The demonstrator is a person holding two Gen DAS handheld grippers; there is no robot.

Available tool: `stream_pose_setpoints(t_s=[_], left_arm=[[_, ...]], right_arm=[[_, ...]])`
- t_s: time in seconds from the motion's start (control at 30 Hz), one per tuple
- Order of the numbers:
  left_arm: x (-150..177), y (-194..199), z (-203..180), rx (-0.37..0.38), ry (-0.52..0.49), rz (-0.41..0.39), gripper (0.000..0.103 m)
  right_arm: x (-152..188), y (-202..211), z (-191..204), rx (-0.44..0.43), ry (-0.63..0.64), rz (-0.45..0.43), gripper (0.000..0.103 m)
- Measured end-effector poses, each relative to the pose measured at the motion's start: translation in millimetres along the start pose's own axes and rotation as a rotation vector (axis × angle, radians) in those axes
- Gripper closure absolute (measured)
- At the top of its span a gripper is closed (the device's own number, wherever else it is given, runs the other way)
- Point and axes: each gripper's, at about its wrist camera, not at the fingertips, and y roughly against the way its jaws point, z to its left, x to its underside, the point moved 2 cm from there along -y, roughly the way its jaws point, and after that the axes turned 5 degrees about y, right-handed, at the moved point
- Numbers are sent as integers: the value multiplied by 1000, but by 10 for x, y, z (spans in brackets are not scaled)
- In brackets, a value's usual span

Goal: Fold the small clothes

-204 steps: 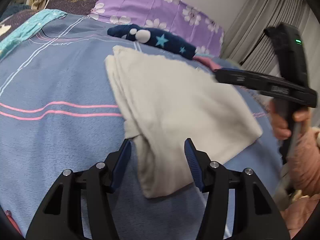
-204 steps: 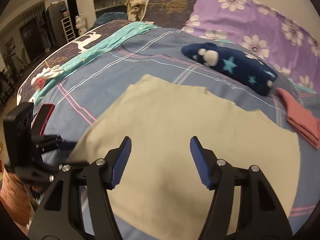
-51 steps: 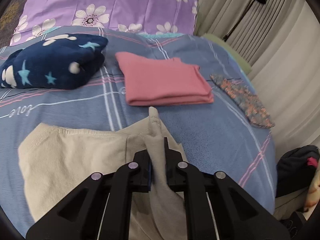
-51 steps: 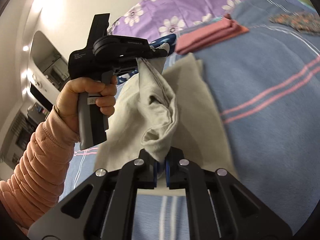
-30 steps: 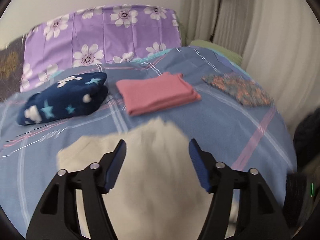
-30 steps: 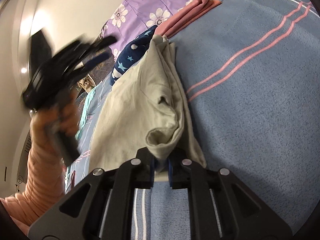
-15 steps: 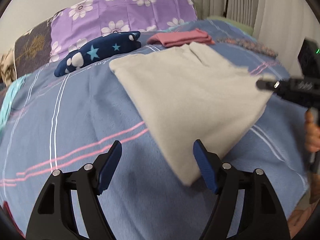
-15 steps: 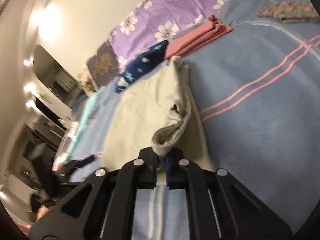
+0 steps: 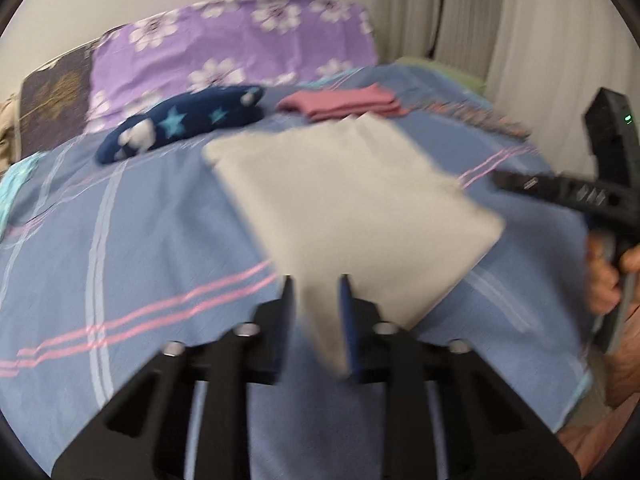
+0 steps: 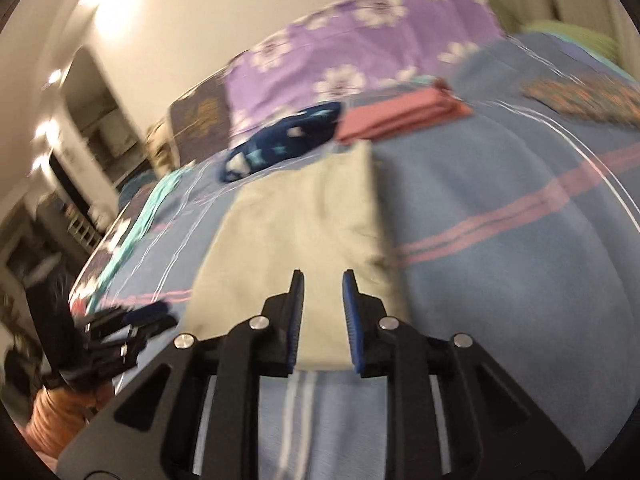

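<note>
Right hand-held gripper [image 10: 322, 280] has released the beige garment [image 10: 296, 220]; both hand-held grippers half-spread.

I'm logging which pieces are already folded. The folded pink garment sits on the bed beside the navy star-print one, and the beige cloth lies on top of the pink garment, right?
Not quite. The beige cloth lies on the blue bedspread, nearer the camera than the folded pink garment, not on it; the left wrist view shows this. The pink one does sit beside the navy star-print one.

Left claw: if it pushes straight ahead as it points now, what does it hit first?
Most likely the beige cloth: its near corner already lies between the left claw's open fingers, though blur hides exact depth.
</note>
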Motion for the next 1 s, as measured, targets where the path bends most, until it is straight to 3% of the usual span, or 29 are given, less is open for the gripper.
stream_pose_setpoints(t_s=[0.1,0.13,0.17,0.27,0.4,0.43,0.6,0.7,0.77,0.8,0.83,0.87,0.9,0.93,1.0], left_arm=[[-6,-270,-91,19,-11,47,85],[41,-377,-90,6,-14,79,85],[104,-462,-89,-1,-20,97,84],[113,-434,-92,18,-14,92,83],[92,-443,-93,25,-10,108,82],[68,-430,-105,25,-12,109,82],[-216,-355,-118,40,-37,32,82],[-396,-464,-72,8,-31,10,82],[-440,-619,4,-8,-4,41,82],[-413,-740,48,-44,-3,71,82],[-359,-851,67,-74,-25,96,82],[-327,-888,56,-83,-51,90,81],[-307,-872,13,-96,-77,65,81],[-316,-862,-19,-117,-97,64,81],[-298,-871,-58,-145,-127,63,81]], right_arm=[[58,-211,-32,63,-2,67,82],[142,-351,-160,158,-20,125,82],[215,-402,-261,195,-30,157,95],[232,-310,-419,141,-100,153,99],[142,-258,-303,174,-35,176,95],[61,-229,-235,154,-24,163,89],[-407,-288,29,128,114,126,88],[-674,-576,75,66,146,153,88],[-796,-869,-8,38,125,200,88],[-802,-995,-56,56,122,222,88],[-785,-1182,-179,138,131,249,87],[-750,-1328,-285,199,129,269,95],[-687,-1439,-408,181,97,278,97],[-649,-1420,-499,126,51,227,98],[-630,-1376,-489,127,58,212,98]])
